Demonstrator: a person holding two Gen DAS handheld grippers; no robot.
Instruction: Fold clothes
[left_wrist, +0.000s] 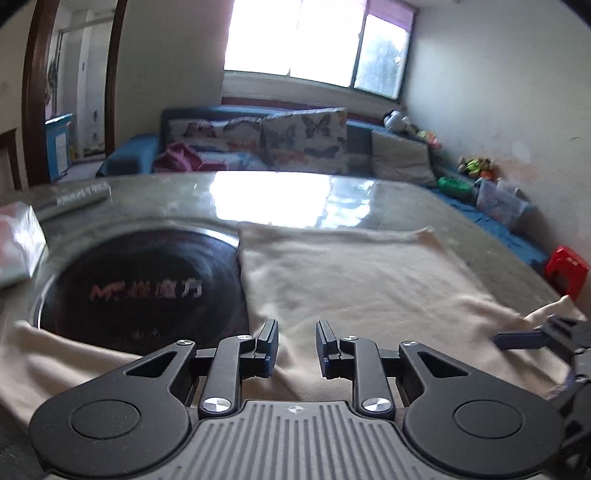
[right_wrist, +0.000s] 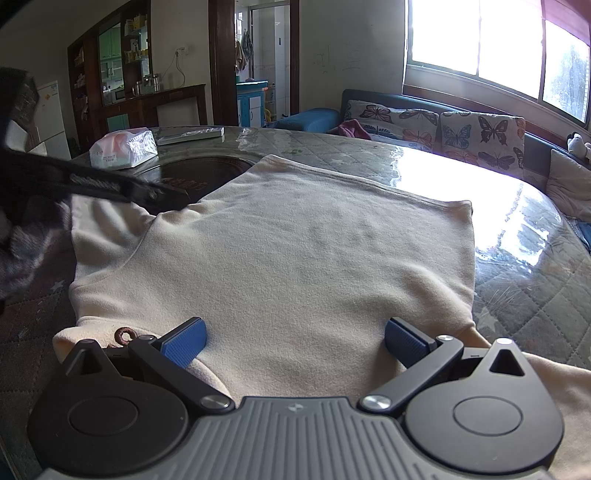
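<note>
Sunlight from the window (right_wrist: 495, 48) glares off the glossy quilted cover of the round desk (right_wrist: 535, 266), with the butterfly-print sofa cushions (right_wrist: 476, 136) lined up behind it. Spread flat across the desk lies the cream fleece top (right_wrist: 295, 251), its hem toward the far side and one sleeve reaching left beside the dark round inset plate (left_wrist: 140, 288) at the desk's middle. Part of that plate sits under the garment's edge. Over at the far left, a tissue pack (right_wrist: 123, 147) and a flat silver box (right_wrist: 192, 134) rest just apart from each other.

Now the left gripper (left_wrist: 296, 349) hovers low over the near edge of the fabric, jaws parted by a narrow gap with nothing between them. And the right gripper (right_wrist: 295, 343) has its blue-padded jaws spread wide, the cream cloth lying beneath and between them, not pinched. From the left wrist view, that right tool shows at the far right edge, above the other sleeve.
</note>
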